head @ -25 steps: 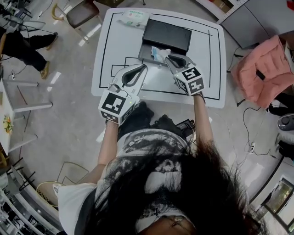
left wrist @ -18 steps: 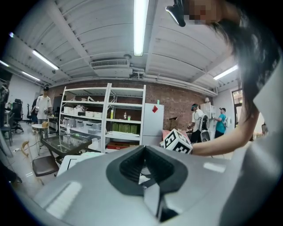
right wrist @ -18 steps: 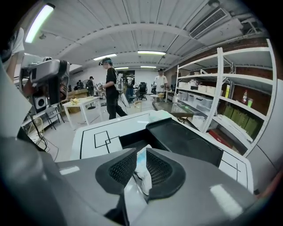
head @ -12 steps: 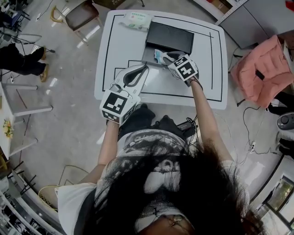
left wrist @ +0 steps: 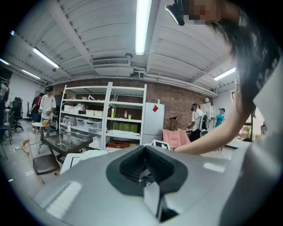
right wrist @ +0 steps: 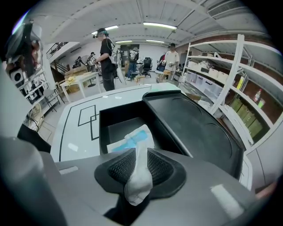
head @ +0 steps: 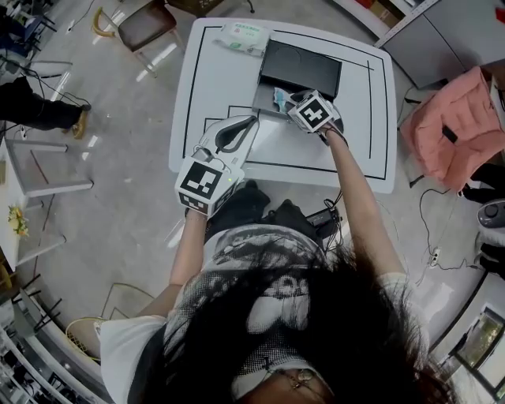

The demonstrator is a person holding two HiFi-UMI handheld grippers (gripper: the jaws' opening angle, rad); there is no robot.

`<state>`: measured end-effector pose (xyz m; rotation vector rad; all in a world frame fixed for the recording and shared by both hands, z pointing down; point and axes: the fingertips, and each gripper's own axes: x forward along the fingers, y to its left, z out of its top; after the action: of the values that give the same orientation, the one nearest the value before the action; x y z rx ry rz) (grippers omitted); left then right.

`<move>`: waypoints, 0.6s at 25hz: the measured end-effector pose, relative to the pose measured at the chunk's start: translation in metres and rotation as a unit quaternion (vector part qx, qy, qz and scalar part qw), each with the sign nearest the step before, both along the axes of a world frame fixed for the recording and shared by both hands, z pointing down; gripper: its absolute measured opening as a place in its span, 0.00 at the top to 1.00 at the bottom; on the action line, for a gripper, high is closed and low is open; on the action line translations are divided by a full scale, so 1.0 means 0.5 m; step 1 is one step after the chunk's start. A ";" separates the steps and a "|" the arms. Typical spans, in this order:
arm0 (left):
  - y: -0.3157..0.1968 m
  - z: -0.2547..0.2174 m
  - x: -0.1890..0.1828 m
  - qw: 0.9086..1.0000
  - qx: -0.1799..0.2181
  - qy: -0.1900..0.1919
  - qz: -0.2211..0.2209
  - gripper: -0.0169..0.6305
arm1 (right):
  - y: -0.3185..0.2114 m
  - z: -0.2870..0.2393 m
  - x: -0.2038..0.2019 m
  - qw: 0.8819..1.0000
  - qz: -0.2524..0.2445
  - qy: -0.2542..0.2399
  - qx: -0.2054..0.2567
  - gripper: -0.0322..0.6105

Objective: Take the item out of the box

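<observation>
A black box (head: 269, 98) lies open on the white table (head: 213, 79), its lid (head: 301, 69) folded back flat behind it. In the right gripper view the box tray (right wrist: 116, 124) is just ahead, with the lid (right wrist: 194, 132) to its right. My right gripper (head: 290, 101) is at the tray's near edge, shut on a white and blue packet (right wrist: 135, 148) that rises out of the tray between the jaws (right wrist: 138, 170). The packet (head: 279, 97) shows beside the marker cube. My left gripper (head: 249, 121) hangs over the table's near edge, shut and holding nothing (left wrist: 146, 170).
A pack of wipes (head: 245, 33) lies at the table's far left corner. A brown chair (head: 146, 22) stands beyond the table and a pink cloth (head: 461, 126) lies to the right. Shelving (left wrist: 104, 119) and standing people (right wrist: 107, 53) fill the room around.
My right arm has stretched forward, carrying the gripper up to the box, and its jaws now pinch the packet. The left gripper has stayed where it was.
</observation>
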<state>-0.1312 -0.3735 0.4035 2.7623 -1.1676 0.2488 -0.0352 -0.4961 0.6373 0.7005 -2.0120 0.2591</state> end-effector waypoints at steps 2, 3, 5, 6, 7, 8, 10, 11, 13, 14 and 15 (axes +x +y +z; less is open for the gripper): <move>0.001 0.003 -0.006 1.000 -0.002 0.000 -0.002 0.97 | -0.004 0.010 0.003 1.000 0.012 -0.006 -0.004 0.82; 0.001 0.005 -0.009 1.000 -0.003 0.000 -0.003 0.97 | -0.004 0.016 0.003 1.000 0.016 -0.010 -0.009 0.82; 0.000 0.008 -0.017 1.000 -0.004 0.000 -0.005 0.97 | -0.002 0.023 0.002 0.999 0.022 -0.014 -0.019 0.84; -0.001 0.010 -0.020 1.000 -0.004 -0.001 -0.005 0.97 | -0.001 0.023 0.001 0.999 0.025 -0.015 -0.020 0.87; -0.002 0.010 -0.023 1.000 -0.004 -0.001 -0.006 0.97 | -0.001 0.022 -0.001 0.999 0.027 -0.014 -0.018 0.90; -0.002 0.011 -0.025 1.000 -0.004 -0.001 -0.006 0.97 | -0.002 0.020 -0.003 0.999 0.027 -0.014 -0.015 0.91; -0.002 0.011 -0.027 1.000 -0.003 -0.001 -0.006 0.97 | -0.002 0.014 -0.005 1.000 0.023 -0.012 -0.003 0.93; -0.001 0.010 -0.029 1.000 -0.003 -0.001 -0.006 0.97 | 0.000 0.009 -0.005 1.000 0.021 -0.010 0.001 0.93; 0.001 0.008 -0.030 1.000 -0.003 -0.001 -0.005 0.97 | 0.006 -0.003 -0.008 1.000 0.016 -0.012 0.006 0.93; 0.000 0.008 -0.031 1.000 -0.003 -0.001 -0.005 0.97 | 0.008 -0.009 -0.010 1.000 0.015 -0.015 0.009 0.93; 0.000 0.008 -0.031 1.000 -0.004 -0.001 -0.004 0.97 | 0.008 -0.016 -0.010 1.000 0.015 -0.018 0.012 0.93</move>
<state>-0.1470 -0.3736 0.4076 2.7499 -1.1757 0.2543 -0.0403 -0.4920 0.6292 0.7464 -2.0428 0.2657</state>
